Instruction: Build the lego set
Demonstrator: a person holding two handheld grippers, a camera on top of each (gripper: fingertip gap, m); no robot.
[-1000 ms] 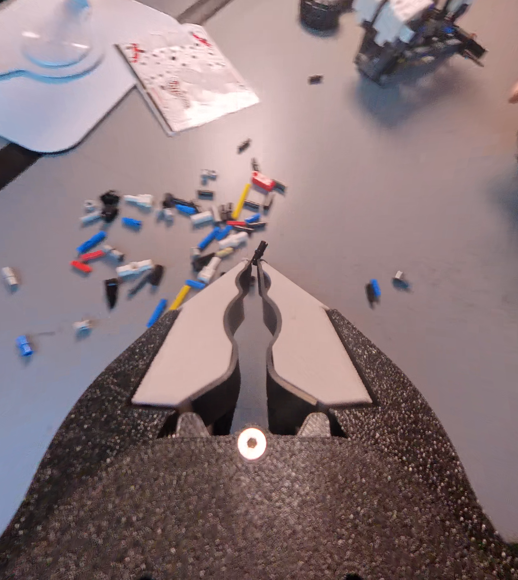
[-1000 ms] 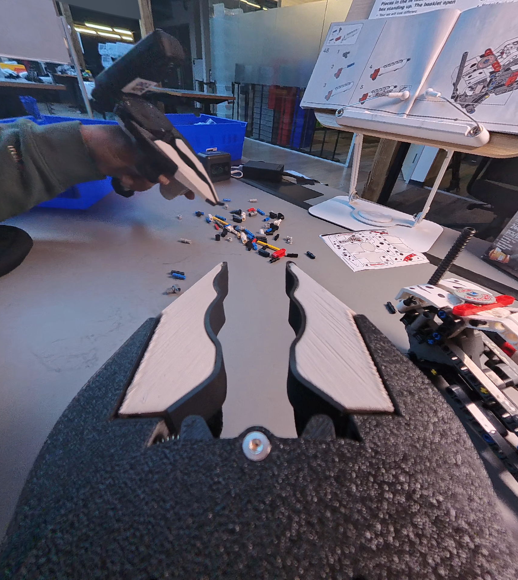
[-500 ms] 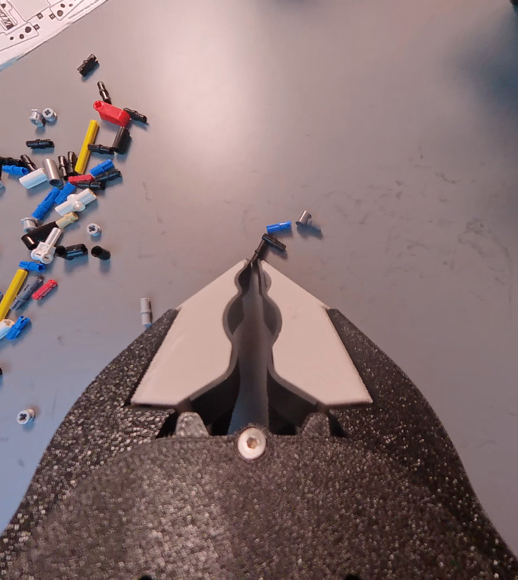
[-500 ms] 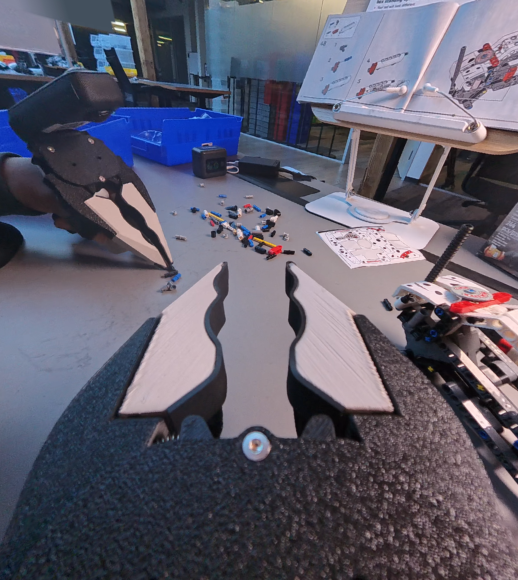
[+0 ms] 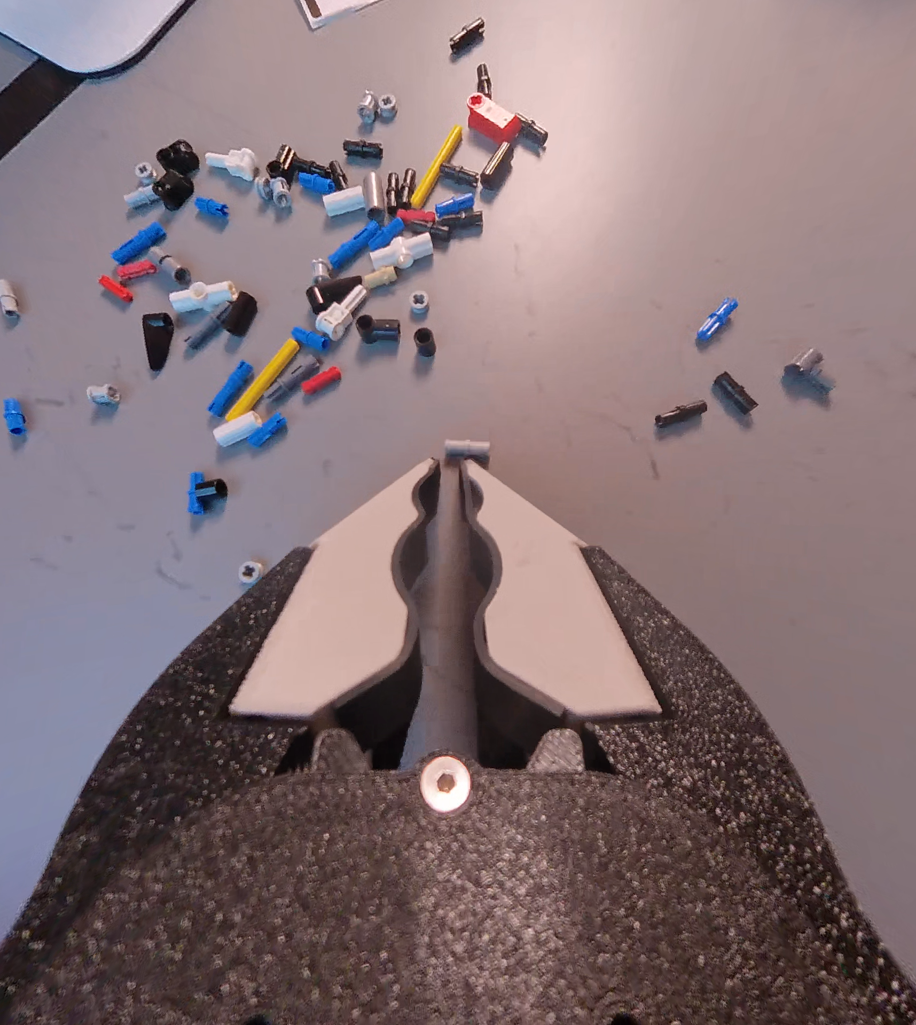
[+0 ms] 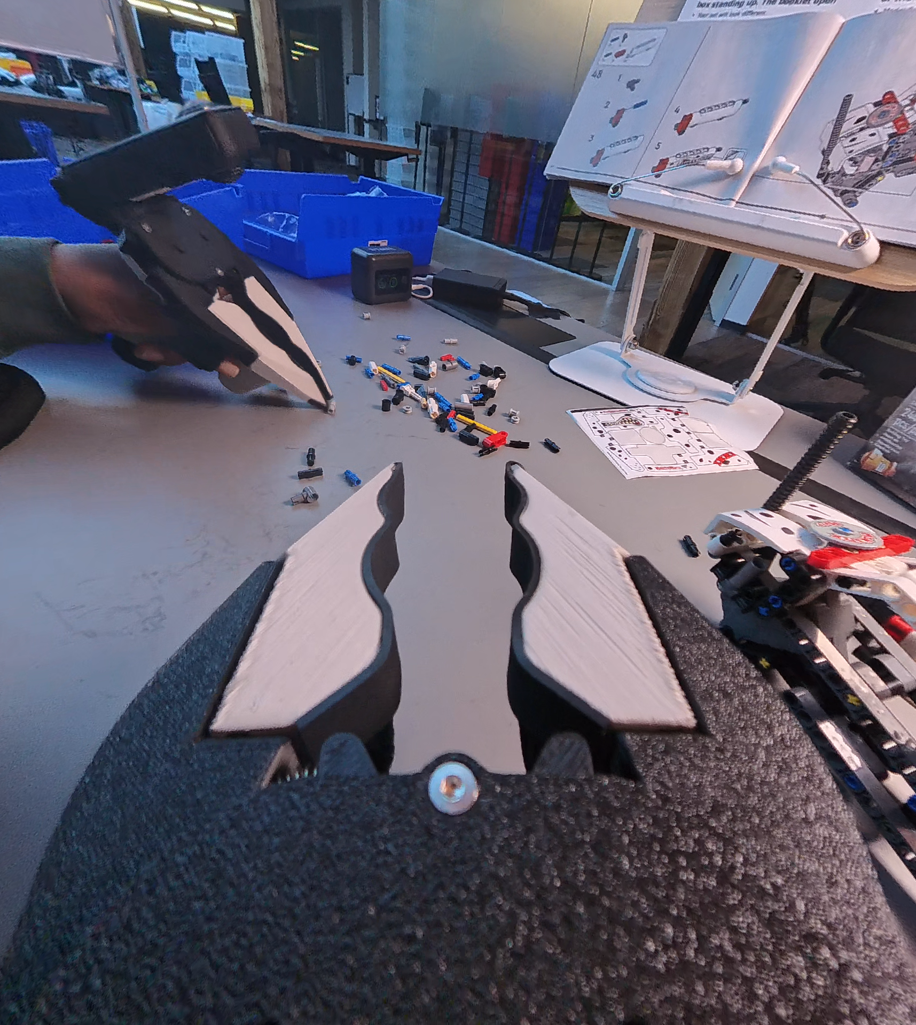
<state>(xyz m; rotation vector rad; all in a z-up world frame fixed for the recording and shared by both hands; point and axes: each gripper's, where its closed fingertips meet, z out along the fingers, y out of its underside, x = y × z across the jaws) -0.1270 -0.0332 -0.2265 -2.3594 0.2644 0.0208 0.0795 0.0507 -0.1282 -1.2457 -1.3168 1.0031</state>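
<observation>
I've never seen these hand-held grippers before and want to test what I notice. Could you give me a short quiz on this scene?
1. True or false: the right gripper has its fingers shut.
2. What colour is the pin at the tips of the left gripper? A grey, B yellow, C red.
3. Fill in: in the right wrist view, the half-built model stands to the ___ of the right gripper.

Key: 1 false, they are wide apart with nothing between them. 2 A. 3 right.
</observation>
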